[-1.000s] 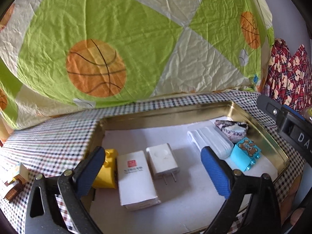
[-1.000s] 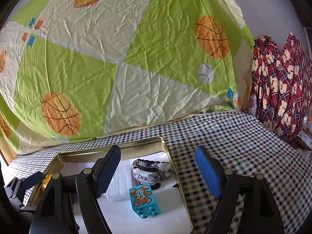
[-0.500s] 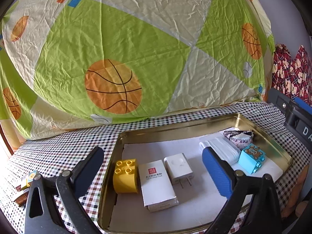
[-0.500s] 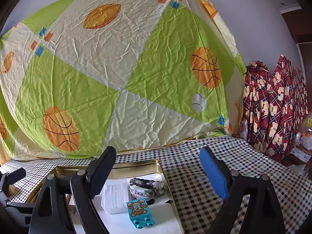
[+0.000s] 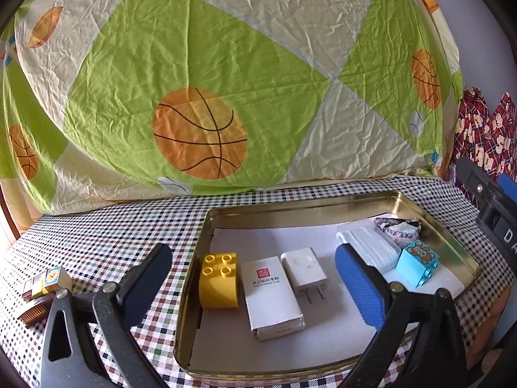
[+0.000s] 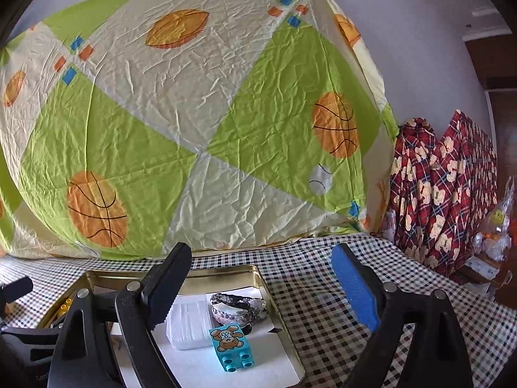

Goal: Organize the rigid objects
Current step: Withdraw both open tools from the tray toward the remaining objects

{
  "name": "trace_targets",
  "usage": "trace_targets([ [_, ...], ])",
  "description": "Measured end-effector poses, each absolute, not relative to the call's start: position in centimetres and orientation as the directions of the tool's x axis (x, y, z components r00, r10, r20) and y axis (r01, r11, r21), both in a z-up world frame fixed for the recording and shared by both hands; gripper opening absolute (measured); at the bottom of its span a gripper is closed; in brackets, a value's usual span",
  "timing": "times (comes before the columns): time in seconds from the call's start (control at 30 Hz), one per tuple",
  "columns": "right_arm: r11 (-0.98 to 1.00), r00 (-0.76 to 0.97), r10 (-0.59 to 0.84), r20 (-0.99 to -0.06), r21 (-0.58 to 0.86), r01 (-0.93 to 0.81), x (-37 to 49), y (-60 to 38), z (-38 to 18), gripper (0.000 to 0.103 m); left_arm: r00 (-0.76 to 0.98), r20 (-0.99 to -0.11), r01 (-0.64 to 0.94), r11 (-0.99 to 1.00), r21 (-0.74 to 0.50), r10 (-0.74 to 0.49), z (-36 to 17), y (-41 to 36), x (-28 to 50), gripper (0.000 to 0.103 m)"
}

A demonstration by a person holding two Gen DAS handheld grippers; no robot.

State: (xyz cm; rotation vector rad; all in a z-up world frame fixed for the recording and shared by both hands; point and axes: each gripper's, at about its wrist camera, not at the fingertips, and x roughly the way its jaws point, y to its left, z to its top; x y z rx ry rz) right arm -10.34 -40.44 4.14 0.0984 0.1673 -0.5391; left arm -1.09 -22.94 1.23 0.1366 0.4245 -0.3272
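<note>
Gold tray (image 5: 446, 226) on checked tablecloth (image 5: 106, 236), holding yellow brick (image 5: 218, 283), white box (image 5: 273, 294), charger (image 5: 305, 268), blue bear brick (image 5: 416, 262). Left gripper (image 5: 252, 281) and right gripper (image 6: 258, 287) above it, fingers spread wide, pinching nothing.

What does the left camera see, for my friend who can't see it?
A gold tray on a checked cloth holds a yellow block, white box, charger and blue bear block. The open left tool hangs over it.
</note>
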Motion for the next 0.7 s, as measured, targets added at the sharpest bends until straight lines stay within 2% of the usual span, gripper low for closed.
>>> trace_targets([
  [0.1,0.848,0.845,-0.501,-0.185,0.088,0.522,-10.7,-40.4,4.1,0.09,0.864,-0.414,0.336,0.94,0.053,-0.286,1.3,-22.4,-1.4,0.102],
  [0.37,0.85,0.846,-0.513,-0.146,0.053,0.524,-11.2,-38.2,4.3,0.09,0.881,-0.387,0.308,0.951,0.028,-0.274,1.6,-20.7,-1.9,0.102],
  [0.7,0.845,0.848,-0.518,-0.116,0.088,0.528,-12.6,-35.9,4.5,0.09,0.893,-0.372,0.294,0.954,0.051,-0.255,1.7,-19.0,-2.7,0.102],
])
